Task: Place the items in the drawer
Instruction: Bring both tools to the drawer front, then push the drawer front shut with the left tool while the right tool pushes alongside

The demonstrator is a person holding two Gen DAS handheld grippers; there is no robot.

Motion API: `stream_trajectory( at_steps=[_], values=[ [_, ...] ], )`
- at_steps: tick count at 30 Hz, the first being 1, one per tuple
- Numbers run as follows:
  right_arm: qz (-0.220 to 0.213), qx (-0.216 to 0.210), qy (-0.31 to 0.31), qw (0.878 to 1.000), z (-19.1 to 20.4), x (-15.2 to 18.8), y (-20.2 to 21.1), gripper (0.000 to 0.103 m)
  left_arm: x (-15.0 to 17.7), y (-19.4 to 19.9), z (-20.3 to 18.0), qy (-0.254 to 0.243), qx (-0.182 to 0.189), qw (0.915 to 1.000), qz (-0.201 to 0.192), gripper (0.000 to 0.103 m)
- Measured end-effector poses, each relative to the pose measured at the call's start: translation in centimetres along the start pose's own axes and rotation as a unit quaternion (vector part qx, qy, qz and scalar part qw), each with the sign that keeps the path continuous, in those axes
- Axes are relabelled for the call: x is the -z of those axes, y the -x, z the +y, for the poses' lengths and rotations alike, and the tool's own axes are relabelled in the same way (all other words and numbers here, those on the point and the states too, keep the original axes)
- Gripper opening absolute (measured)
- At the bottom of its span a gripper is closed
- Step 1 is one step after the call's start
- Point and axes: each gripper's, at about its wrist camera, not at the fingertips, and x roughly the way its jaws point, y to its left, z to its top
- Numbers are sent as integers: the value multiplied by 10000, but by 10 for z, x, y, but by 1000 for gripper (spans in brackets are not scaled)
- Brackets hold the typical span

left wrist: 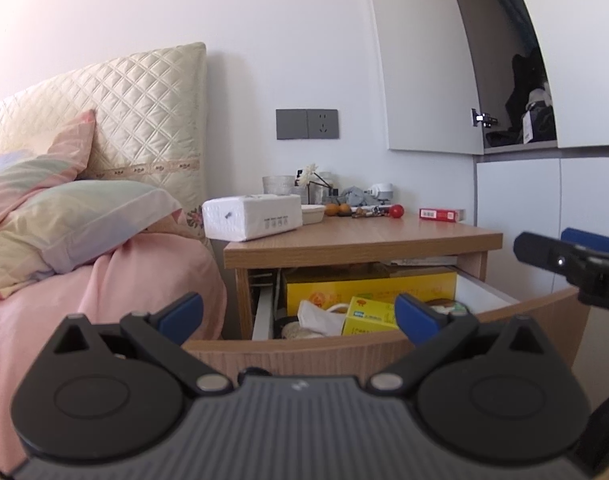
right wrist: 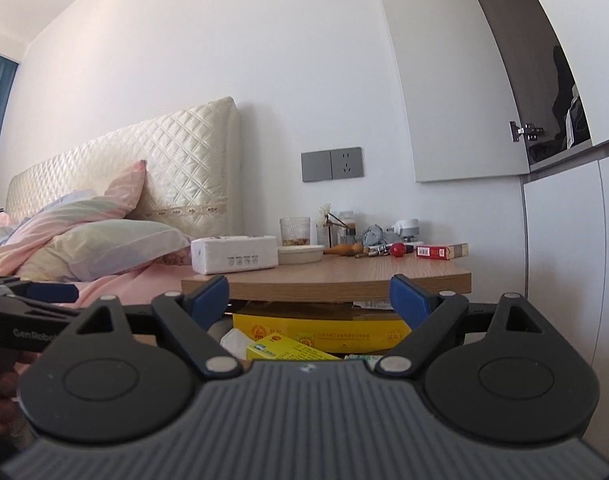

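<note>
Both your left gripper (left wrist: 298, 316) and right gripper (right wrist: 309, 300) gape wide, empty. The red rectangular cigarette box (left wrist: 441, 214) lies on the wooden worktop (left wrist: 360, 236), above the open drawer (left wrist: 384, 344), nearer your right.

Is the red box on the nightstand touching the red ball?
Apart. In the left wrist view the red box lies near the right edge of the nightstand, and bare wood shows between it and the red ball.

Home bedroom, quilted headboard (left wrist: 144, 120), pillows (left wrist: 84, 220), wooden nightstand (left wrist: 360, 236), wardrobe (left wrist: 516, 60)
</note>
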Motion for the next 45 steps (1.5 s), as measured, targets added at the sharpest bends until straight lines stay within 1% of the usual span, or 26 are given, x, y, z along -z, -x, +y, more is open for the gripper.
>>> stream_trajectory(
  at_steps=[3, 7, 10, 13, 16, 18, 19, 20, 21, 22, 23, 24, 25, 28, 29, 32, 35, 36, 38, 42, 45],
  values=[
    [57, -147, -40, 9999, 0, 3, -2, 89, 2, -3, -1, 25, -26, 10000, 17, 103],
    [210, -17, 6, 9998, -2, 8, -4, 88, 4, -9, -2, 133, -12, 9999, 61, 103],
    [225, 104, 55, 9997, -6, 11, -2, 88, 7, -12, -3, 143, 13, 9999, 85, 103],
    [203, 113, 62, 9997, -10, 14, 2, 78, 10, -14, -3, 186, -10, 9998, 97, 102],
    [219, 83, 95, 9997, -12, 17, 5, 72, 13, -14, -5, 163, 0, 9998, 74, 100],
    [285, 53, 88, 9995, -11, 19, 5, 71, 14, -15, -6, 175, 8, 9998, 106, 93],
    [319, 36, 90, 9994, -11, 20, 4, 67, 15, -17, -7, 209, 8, 9997, 127, 91],
    [338, 27, 93, 9994, -10, 21, 5, 62, 15, -18, -7, 240, 2, 9996, 140, 87],
    [357, 17, 93, 9993, -10, 22, 5, 54, 15, -18, -7, 255, 0, 9996, 132, 83],
    [378, 8, 58, 9993, -11, 23, 5, 48, 16, -18, -8, 256, 0, 9996, 115, 81],
    [399, 0, 23, 9992, -12, 24, 5, 44, 16, -18, -9, 249, -3, 9996, 105, 77],
    [426, 4, -9, 9991, -13, 25, 5, 39, 18, -18, -10, 228, -9, 9997, 110, 71],
    [440, 8, -48, 9990, -14, 27, 6, 33, 19, -17, -12, 205, -21, 9997, 101, 69],
    [414, -10, -62, 9991, -14, 31, 10, 28, 25, -10, -17, 142, -86, 9999, 16, 63],
    [395, -21, -51, 9992, -13, 32, 12, 27, 28, -8, -19, 156, -109, 9998, 16, 61],
    [412, -24, -63, 9991, -12, 37, 14, 26, 36, -3, -20, 271, -232, 9994, 39, 50],
    [459, 8, -112, 9989, -12, 42, 13, 24, 42, -2, -17, 474, -291, 9984, 112, 48],
    [464, 26, -119, 9988, -12, 43, 13, 24, 44, -2, -17, 491, -302, 9983, 126, 46],
    [476, 63, -134, 9988, -12, 45, 12, 24, 47, -3, -17, 480, -298, 9983, 141, 43],
    [519, 101, -172, 9985, -12, 51, 11, 24, 51, -5, -22, 331, -300, 9990, 95, 30],
    [508, 122, -171, 9985, -12, 55, 10, 24, 52, -7, -25, 265, -280, 9992, 49, 29]
  ],
)
